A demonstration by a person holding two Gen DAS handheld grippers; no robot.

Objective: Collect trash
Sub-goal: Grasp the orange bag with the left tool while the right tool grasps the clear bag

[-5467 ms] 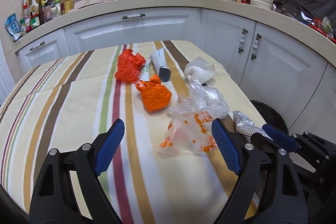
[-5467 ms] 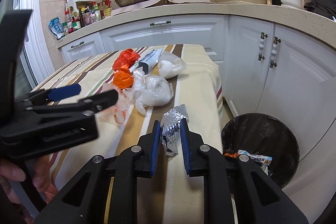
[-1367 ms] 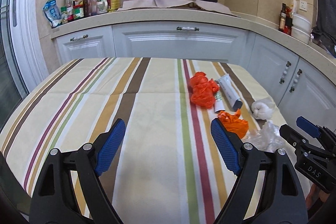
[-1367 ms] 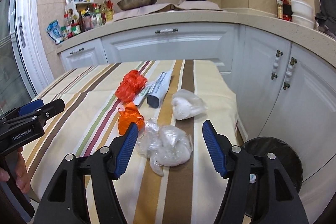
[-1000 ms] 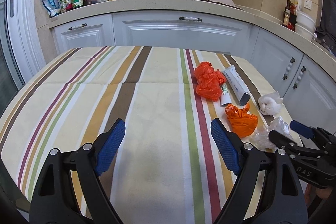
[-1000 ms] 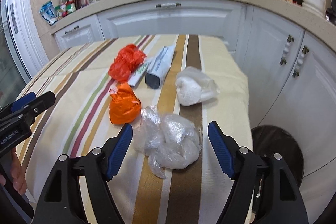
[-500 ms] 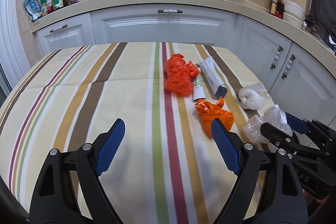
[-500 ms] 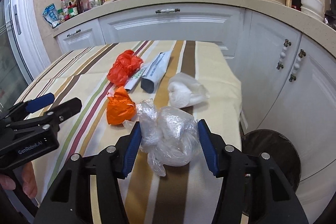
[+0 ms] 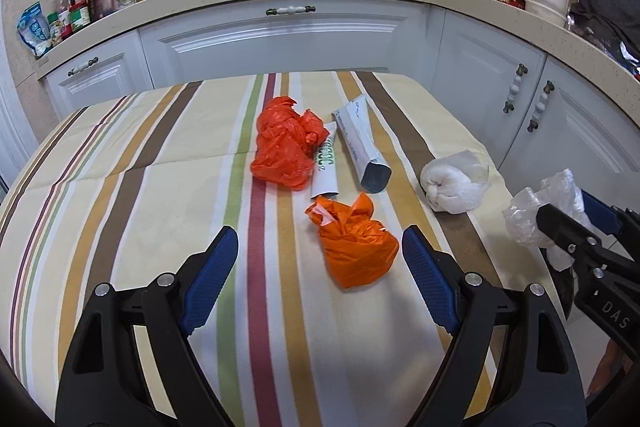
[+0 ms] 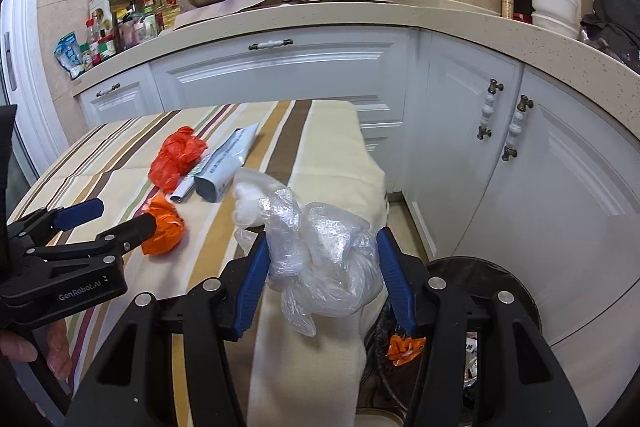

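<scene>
Pinching the clear bag [image 10: 324,259] only by its slack folds at the bench [image 10: 320,155] edge, short of the bin [image 10: 492,291], the right tool [image 10: 320,279] could let it slip to the floor, while the left tool [image 9: 320,279] hovers spread around the orange bag [image 9: 354,251].

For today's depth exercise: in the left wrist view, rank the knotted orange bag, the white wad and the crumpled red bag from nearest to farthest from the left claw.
1. Knotted orange bag, just ahead of the left claw.
2. White wad, farther right.
3. Crumpled red bag, farthest, mid-table.
</scene>
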